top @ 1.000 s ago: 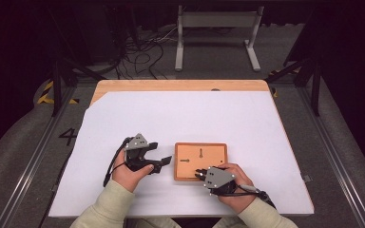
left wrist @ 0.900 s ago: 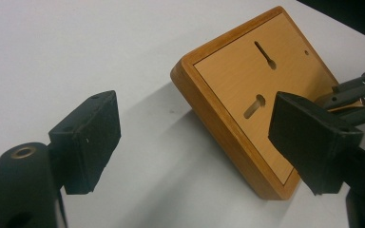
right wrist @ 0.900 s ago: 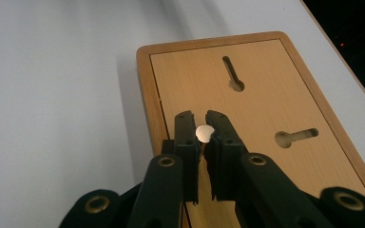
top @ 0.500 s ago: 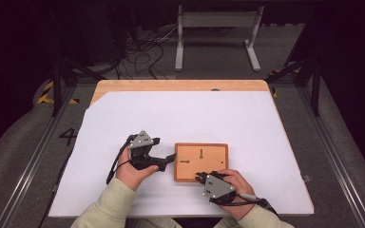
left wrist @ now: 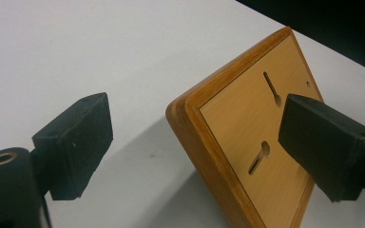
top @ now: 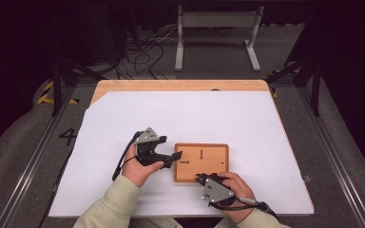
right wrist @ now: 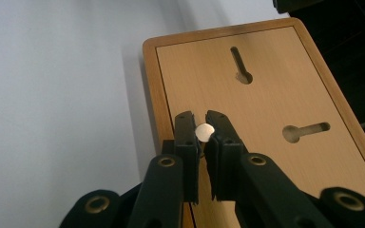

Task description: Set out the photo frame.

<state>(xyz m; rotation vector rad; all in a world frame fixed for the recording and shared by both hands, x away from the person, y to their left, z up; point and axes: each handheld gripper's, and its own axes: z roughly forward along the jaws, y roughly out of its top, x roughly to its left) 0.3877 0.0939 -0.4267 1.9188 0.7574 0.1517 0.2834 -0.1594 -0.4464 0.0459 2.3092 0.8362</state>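
Looking down from the high view, you have a shallow wooden tray (top: 214,154) lying on the white sheet (top: 195,118) that covers the counter (top: 180,85), toward the 6 o'clock side and a little right of centre. Its raised rim frames a flat pale panel cut with two keyhole slots (right wrist: 241,64), one running toward 12 o'clock and one toward 9 o'clock; apart from what your right tongs hold over it, nothing lies inside.

Your left tongs (top: 177,156) sit at the tray's 9 o'clock edge. In the left gripper view they (left wrist: 195,142) stand wide apart with the tray's corner between them, and neither jaw is clearly touching the wood. Nothing is held.

Your right tongs (top: 199,178) reach in from the tray's 6 o'clock edge. In the right gripper view they (right wrist: 204,124) are nearly closed on a small round pale disc (right wrist: 204,131), pinched at the tips over the panel near its rim.

What the disc is made of, and whether it rests on the panel or is lifted off it, cannot be told. From the high view the disc is too small to make out, and your right hand (top: 233,190) hides most of that gripper. Your left hand (top: 140,168) covers the rear of the other. The tray's far edge is cut off in the left gripper view by the right-hand jaw.
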